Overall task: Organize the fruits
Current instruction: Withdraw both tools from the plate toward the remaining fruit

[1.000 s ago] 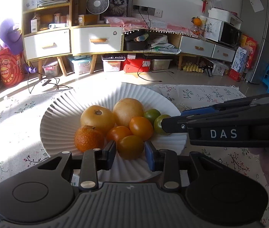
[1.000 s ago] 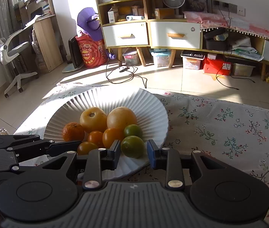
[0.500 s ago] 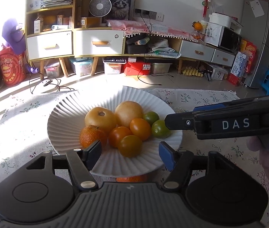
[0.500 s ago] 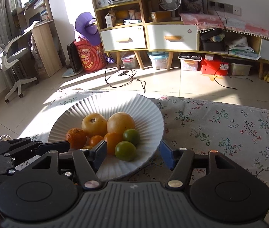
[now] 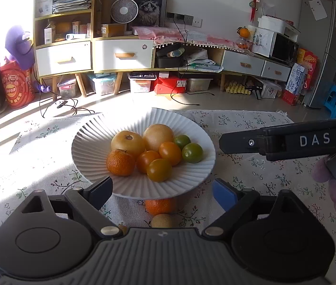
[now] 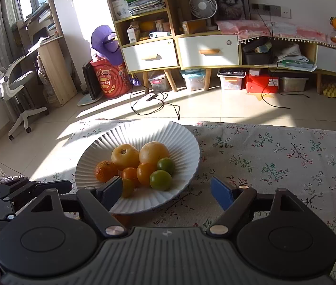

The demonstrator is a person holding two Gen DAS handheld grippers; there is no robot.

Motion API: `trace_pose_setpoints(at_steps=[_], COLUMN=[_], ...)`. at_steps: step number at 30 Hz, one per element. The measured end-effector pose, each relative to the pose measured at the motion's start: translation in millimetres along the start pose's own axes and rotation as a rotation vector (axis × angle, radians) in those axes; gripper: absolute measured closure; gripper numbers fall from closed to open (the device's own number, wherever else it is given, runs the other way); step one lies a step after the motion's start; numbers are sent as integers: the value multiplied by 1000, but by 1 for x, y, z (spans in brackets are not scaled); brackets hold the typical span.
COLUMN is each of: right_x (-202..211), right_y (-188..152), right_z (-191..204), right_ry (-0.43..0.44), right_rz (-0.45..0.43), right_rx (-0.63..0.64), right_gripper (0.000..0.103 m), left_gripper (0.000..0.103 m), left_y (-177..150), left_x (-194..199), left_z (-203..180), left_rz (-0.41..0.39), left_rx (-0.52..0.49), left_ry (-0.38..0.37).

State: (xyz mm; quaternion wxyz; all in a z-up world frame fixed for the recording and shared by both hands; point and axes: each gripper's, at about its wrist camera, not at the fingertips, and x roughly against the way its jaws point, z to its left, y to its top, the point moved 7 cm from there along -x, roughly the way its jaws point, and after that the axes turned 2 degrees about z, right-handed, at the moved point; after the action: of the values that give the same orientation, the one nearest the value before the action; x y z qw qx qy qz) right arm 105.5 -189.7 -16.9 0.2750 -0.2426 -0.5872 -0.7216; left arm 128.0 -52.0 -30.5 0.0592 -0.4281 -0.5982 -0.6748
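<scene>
Eight fruits piled in the ribbed white plate on the floral tablecloth: two pale yellow ones, a mandarin, three orange tomatoes, two green ones. Most of the sorting seemingly done. Still left, judging by the left wrist view: an orange fruit and a brownish one on the cloth just before the plate (partly hidden). Left gripper and right gripper both spread wide, jaws just opened, holding nothing.

Left gripper and right gripper: jaws just opening wide, releasing orange tomato and green tomato onto plate.
</scene>
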Motion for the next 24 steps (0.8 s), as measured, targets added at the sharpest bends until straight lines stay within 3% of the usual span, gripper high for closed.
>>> trace_pose_setpoints(at_steps=[4,13,24], right_x=[7,22,34], right_y=[-3,-12,-33], right_z=[1,8,14], right_ry=[-16,-30,-51], right_rz=[-13,-25,-46], right_rx=[-7,-1,43], right_gripper=[14,3,0], left_gripper=[10,10,10], left_y=[-4,-15,-34], left_x=[8,21,25], left_z=[2,7,6], left_rz=[1,32,75], left_rx=[-4,25,65], left_ry=[20,44,27])
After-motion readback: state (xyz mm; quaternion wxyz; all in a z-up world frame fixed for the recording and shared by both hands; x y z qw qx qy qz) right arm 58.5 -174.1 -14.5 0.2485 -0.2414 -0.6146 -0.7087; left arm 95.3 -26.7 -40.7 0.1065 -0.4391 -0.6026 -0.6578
